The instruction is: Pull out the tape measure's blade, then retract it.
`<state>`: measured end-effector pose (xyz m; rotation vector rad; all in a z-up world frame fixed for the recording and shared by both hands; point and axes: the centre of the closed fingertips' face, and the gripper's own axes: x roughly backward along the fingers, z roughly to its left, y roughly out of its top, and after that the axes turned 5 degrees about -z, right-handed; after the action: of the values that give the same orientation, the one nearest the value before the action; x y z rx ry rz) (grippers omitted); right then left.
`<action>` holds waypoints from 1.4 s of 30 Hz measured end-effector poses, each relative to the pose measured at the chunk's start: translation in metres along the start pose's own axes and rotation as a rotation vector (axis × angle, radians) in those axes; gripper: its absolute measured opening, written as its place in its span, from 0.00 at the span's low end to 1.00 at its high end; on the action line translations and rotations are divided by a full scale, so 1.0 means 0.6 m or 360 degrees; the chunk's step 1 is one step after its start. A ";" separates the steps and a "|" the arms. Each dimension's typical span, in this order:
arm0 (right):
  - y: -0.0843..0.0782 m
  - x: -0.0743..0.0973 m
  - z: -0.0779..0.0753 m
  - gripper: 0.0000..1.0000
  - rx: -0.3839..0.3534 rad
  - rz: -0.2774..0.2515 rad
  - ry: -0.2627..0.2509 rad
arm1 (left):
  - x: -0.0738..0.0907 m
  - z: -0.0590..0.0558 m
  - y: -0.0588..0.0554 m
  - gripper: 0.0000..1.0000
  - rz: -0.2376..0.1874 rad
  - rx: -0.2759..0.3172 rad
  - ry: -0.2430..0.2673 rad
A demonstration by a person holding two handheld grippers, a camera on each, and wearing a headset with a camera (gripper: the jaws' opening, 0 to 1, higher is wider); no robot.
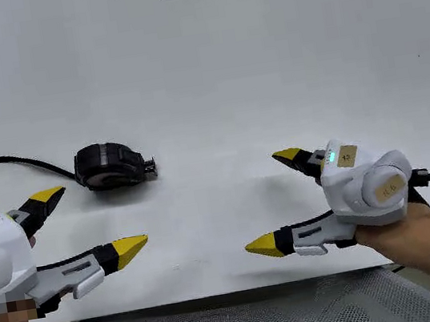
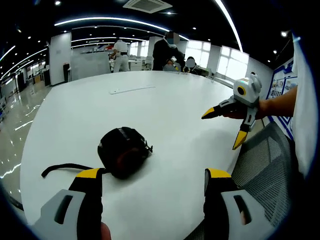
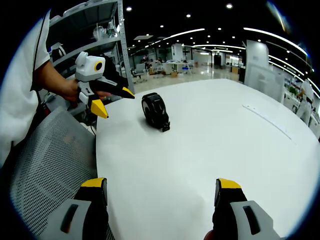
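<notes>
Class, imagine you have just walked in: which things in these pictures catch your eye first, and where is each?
The black tape measure stands out most, lying on the white table, left of centre, its strap trailing leftward. Next come the yellow-tipped jaws: the left gripper open just short of the tape measure, the right gripper open further right, near the table's front edge.

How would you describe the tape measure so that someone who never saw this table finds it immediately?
Start from the large white table. On its left half, just beyond the open left gripper, lies the tape measure. It is the one black, rounded case there, with a black strap trailing to its left.
</notes>
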<state>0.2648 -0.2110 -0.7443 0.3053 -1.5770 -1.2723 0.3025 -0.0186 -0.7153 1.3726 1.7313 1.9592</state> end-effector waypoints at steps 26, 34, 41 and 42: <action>0.004 0.086 -0.019 0.97 -0.0051 -0.0031 -0.0097 | 0.042 0.012 -0.005 0.89 0.0035 -0.0097 -0.0039; -0.007 0.106 -0.025 0.97 -0.0075 -0.0025 -0.0133 | 0.054 0.014 -0.004 0.89 0.0040 -0.0111 -0.0041; -0.010 0.112 -0.034 0.97 -0.0084 -0.0023 -0.0161 | 0.057 0.020 -0.005 0.88 0.0044 -0.0109 -0.0031; -0.010 0.112 -0.033 0.97 -0.0085 -0.0026 -0.0160 | 0.057 0.021 -0.005 0.88 0.0044 -0.0103 -0.0029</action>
<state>0.2503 -0.2727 -0.7146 0.2238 -1.6252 -1.3584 0.2914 0.0138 -0.7020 1.3957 1.6348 1.9921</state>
